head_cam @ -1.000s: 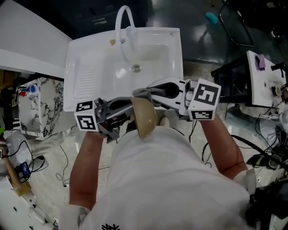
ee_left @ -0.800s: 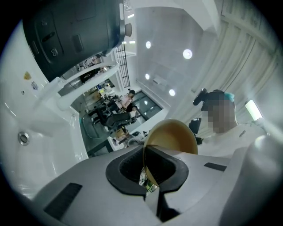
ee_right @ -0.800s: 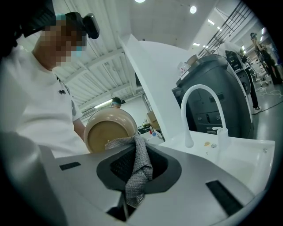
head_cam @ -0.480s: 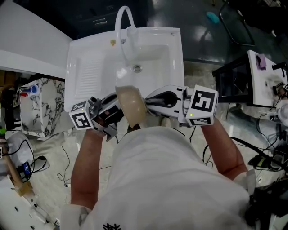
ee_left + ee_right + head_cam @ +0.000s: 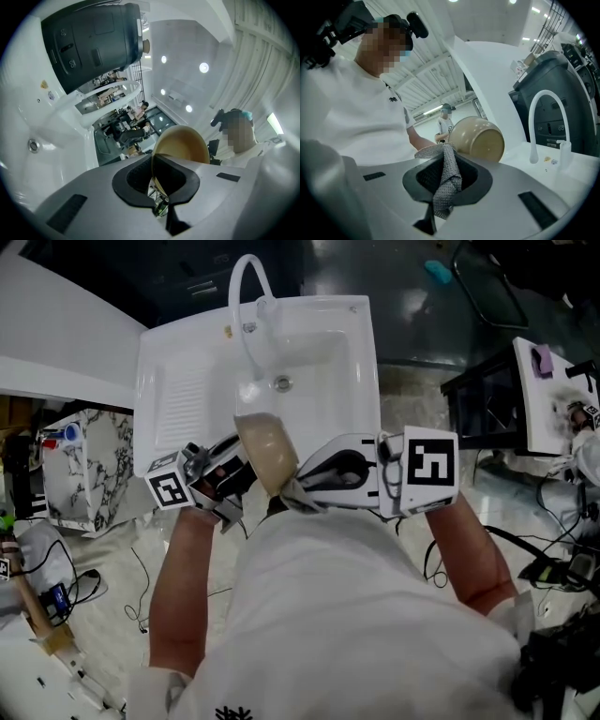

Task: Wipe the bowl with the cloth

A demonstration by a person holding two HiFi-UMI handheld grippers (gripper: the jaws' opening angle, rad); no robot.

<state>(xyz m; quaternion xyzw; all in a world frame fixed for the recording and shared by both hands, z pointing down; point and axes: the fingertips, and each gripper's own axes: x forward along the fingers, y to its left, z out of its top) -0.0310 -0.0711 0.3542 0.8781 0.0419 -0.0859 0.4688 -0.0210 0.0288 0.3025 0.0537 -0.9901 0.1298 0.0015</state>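
A tan bowl (image 5: 266, 452) is held on its side over the near edge of the white sink (image 5: 187, 390). My left gripper (image 5: 232, 471) is shut on the bowl's rim, seen edge-on in the left gripper view as the bowl (image 5: 182, 146) rises between the jaws. My right gripper (image 5: 300, 486) is shut on a grey woven cloth (image 5: 446, 183), which hangs from its jaws. In the right gripper view the bowl (image 5: 478, 138) lies just beyond the cloth, its outside and base facing me. The cloth (image 5: 289, 491) sits at the bowl's near side; contact is hard to judge.
A white curved faucet (image 5: 246, 298) stands at the sink's back, with the drain (image 5: 280, 383) below it. A marbled box (image 5: 80, 460) sits left of the sink. A dark stand with a white board (image 5: 544, 399) is at the right. Cables lie on the floor.
The bowl has swung from hanging low between the grippers to up and left over the sink edge. The right gripper with the cloth dropped from the bowl's top to its near side.
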